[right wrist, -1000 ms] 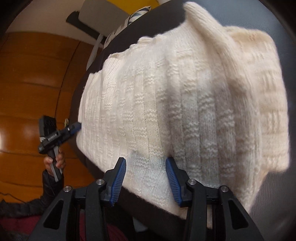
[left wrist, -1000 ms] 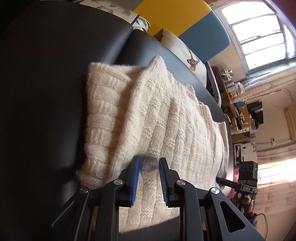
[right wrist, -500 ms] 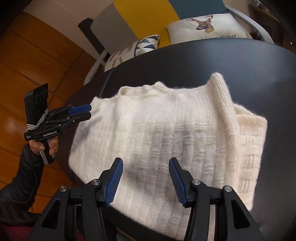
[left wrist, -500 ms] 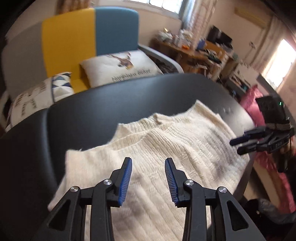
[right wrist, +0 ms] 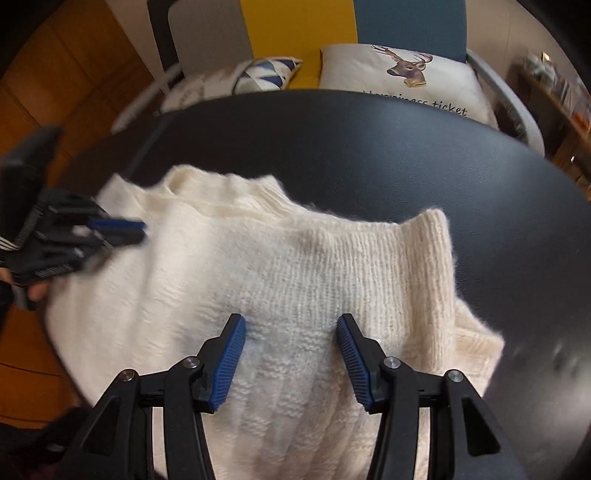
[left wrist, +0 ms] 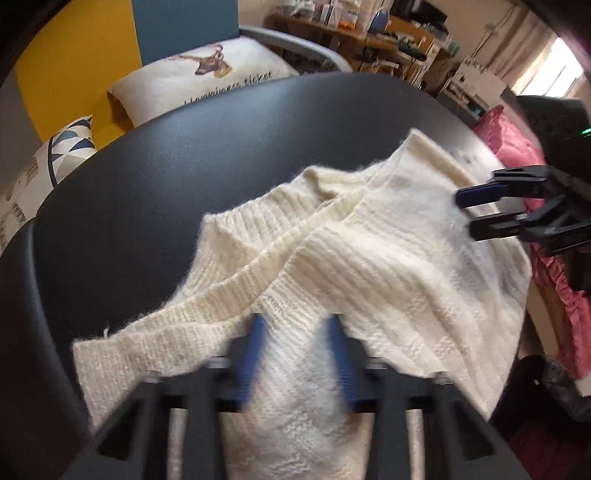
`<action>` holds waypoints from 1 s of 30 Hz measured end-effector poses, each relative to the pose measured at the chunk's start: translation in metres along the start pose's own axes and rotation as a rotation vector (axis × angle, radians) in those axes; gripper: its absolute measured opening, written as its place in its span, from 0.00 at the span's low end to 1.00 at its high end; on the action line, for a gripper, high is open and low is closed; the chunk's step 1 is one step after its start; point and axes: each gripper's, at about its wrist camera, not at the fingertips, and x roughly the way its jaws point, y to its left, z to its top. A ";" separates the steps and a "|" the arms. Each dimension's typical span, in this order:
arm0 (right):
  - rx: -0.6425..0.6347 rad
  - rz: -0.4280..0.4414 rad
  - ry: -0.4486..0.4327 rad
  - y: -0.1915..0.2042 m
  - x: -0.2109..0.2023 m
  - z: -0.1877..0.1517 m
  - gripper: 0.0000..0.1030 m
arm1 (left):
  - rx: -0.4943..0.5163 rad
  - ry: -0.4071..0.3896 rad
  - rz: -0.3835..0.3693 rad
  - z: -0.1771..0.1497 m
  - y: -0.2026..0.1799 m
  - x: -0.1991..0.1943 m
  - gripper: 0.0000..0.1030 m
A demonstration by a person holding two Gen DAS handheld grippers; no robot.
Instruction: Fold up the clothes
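A cream knitted sweater [left wrist: 369, 266] lies folded on the black table [left wrist: 184, 177]; it also shows in the right wrist view [right wrist: 295, 280]. My left gripper [left wrist: 297, 325] is open, blurred, just above the sweater's near-left part. My right gripper [right wrist: 291, 325] is open over the sweater's near edge. Each gripper shows in the other view: the right one [left wrist: 469, 212] at the sweater's right side, the left one [right wrist: 140, 230] at its left side. Neither holds cloth.
Behind the table [right wrist: 369, 147] stands a yellow and blue sofa [right wrist: 295, 33] with a deer pillow [right wrist: 402, 77] and a triangle-pattern pillow [right wrist: 262, 74]. A cluttered desk [left wrist: 369, 29] and pink cloth [left wrist: 517, 155] are at the right. Wooden floor [right wrist: 55, 74] lies left.
Both grippers have swung from the sweater's sides to face across the table and moved closer over the cloth. Both stay open. The sweater lies as before.
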 end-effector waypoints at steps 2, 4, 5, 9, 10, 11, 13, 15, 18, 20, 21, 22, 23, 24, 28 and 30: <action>-0.030 -0.036 -0.015 0.006 0.001 -0.002 0.50 | -0.013 -0.044 0.015 -0.004 -0.001 -0.005 0.04; -0.018 -0.054 -0.039 0.005 -0.004 -0.004 0.49 | -0.025 -0.087 0.029 -0.007 -0.002 -0.010 0.04; -0.006 -0.061 -0.054 0.004 -0.007 -0.005 0.49 | -0.039 -0.109 0.032 -0.007 -0.002 -0.013 0.04; 0.042 -0.162 -0.063 -0.006 -0.003 -0.010 0.49 | -0.077 -0.145 0.083 -0.005 0.000 -0.007 0.03; 0.060 -0.160 -0.067 -0.008 -0.002 -0.012 0.49 | -0.084 -0.149 0.100 -0.005 0.001 -0.003 0.03; 0.078 -0.157 -0.072 -0.011 0.000 -0.014 0.49 | -0.095 -0.151 0.113 -0.006 0.002 0.003 0.03; 0.115 -0.152 -0.081 -0.015 0.003 -0.018 0.49 | -0.117 -0.153 0.139 -0.009 0.005 0.016 0.04; 0.144 -0.149 -0.090 -0.019 0.000 -0.020 0.48 | -0.156 -0.162 0.146 -0.012 0.008 0.021 0.04; 0.171 -0.148 -0.098 -0.022 -0.004 -0.023 0.47 | -0.226 -0.203 0.104 -0.015 0.012 0.012 0.05; 0.165 -0.150 -0.101 -0.021 -0.006 -0.023 0.47 | -0.206 -0.213 0.093 -0.017 0.008 0.001 0.06; 0.165 -0.141 -0.115 -0.020 -0.009 -0.023 0.47 | -0.208 -0.208 0.082 -0.017 0.009 -0.003 0.06; 0.179 -0.118 -0.139 -0.022 -0.017 -0.024 0.47 | -0.230 -0.216 0.072 -0.018 0.013 -0.010 0.06; 0.194 -0.094 -0.163 -0.024 -0.025 -0.025 0.47 | -0.255 -0.226 0.063 -0.018 0.017 -0.016 0.06; 0.210 -0.051 -0.188 -0.029 -0.038 -0.029 0.49 | -0.282 -0.237 0.052 -0.019 0.021 -0.023 0.06; 0.276 0.053 -0.267 -0.058 -0.092 -0.061 0.49 | -0.363 -0.290 0.003 -0.025 0.022 -0.050 0.15; 0.319 0.104 -0.281 -0.078 -0.113 -0.087 0.49 | -0.339 -0.304 -0.024 -0.028 0.004 -0.057 0.17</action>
